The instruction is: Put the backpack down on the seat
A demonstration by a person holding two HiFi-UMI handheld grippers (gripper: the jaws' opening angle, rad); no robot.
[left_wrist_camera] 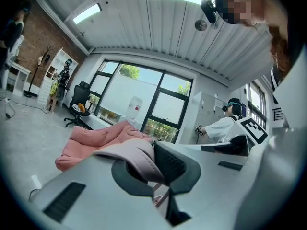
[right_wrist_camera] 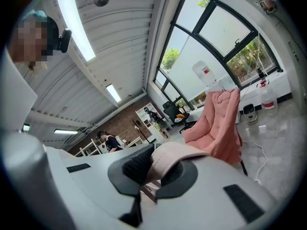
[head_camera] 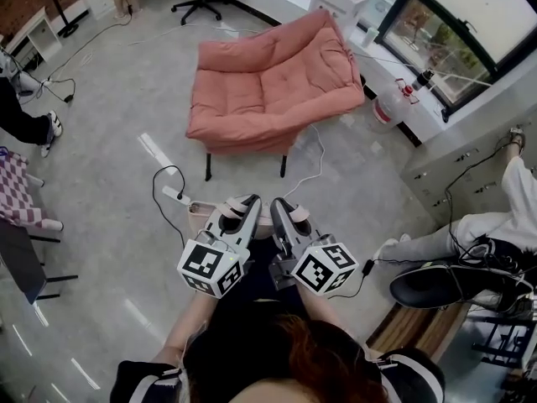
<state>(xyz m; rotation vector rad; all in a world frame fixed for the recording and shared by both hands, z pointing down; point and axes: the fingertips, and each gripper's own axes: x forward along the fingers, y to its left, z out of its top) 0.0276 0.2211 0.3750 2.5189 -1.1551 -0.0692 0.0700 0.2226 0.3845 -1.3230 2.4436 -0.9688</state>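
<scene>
Head view, item one: left gripper (head_camera: pixel 243 203) and right gripper (head_camera: pixel 281 205), side by side and nearly touching, both pointing up-frame. Item two: backpack (head_camera: pixel 201 217), pale pink, hanging beneath the two grippers and largely hidden by them; only an edge shows at the left gripper's flank. Left gripper view: jaws of the left gripper (left_wrist_camera: pixel 153 164) pinched on a pink padded strap (left_wrist_camera: pixel 132 155) that loops over the pads. Right gripper view: jaws of the right gripper (right_wrist_camera: pixel 151 169) likewise clamped on a second strap (right_wrist_camera: pixel 175 155). Item three: pink armchair (head_camera: pixel 268 91), the seat for the task, standing straight ahead of both grippers and well apart from them, bare floor (head_camera: pixel 126 99) between; its broad side runs across the frame, square to the line the grippers point along. Neither hand is nearer; both are level with each other. Judgement: the load is not yet over the cushion, and it must travel directly forward before it can be lowered.
</scene>
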